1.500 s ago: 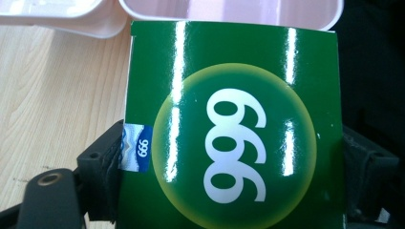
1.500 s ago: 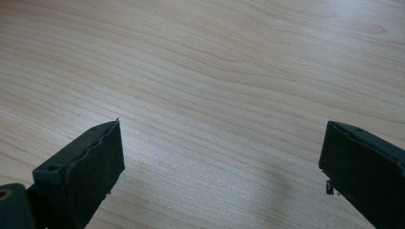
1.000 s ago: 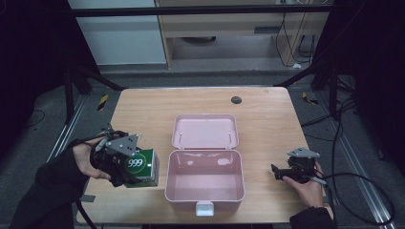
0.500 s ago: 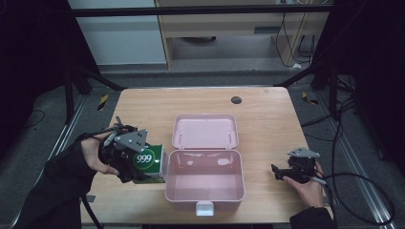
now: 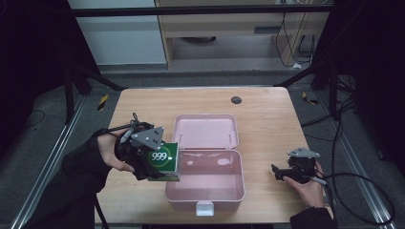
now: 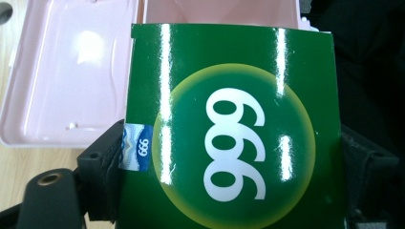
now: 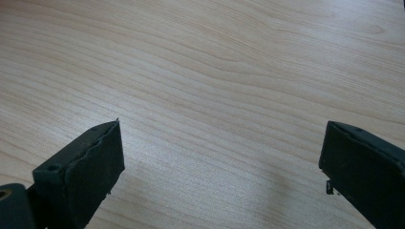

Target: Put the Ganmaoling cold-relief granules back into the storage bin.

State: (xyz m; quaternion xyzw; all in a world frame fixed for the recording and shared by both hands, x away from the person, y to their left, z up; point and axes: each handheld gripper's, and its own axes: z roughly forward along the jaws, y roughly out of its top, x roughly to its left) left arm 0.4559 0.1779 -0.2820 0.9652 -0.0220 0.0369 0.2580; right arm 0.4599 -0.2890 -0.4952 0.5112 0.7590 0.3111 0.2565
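A green box marked 999 (image 5: 162,161) (image 6: 229,133) is clamped between the jaws of my left gripper (image 5: 154,164), held just above the left rim of the open pink box (image 5: 205,198). The pink box lies in the middle of the wooden table (image 5: 267,114) with its lid (image 5: 206,131) folded back flat; its tub looks bare inside. In the left gripper view the green box covers most of the picture, with the pink lid (image 6: 71,76) behind it. My right gripper (image 5: 282,172) (image 7: 222,162) rests low over bare wood at the right, jaws wide apart with nothing between them.
A small dark round disc (image 5: 236,99) lies near the table's far edge. Dark metal frame legs (image 5: 76,76) stand at both sides of the table. Cables (image 5: 363,191) trail on the floor to the right. Bare wood stretches between the pink box and my right gripper.
My left gripper has carried the green box to the right and slightly up, from the table's left part to the pink box's left rim. The right gripper has stayed put.
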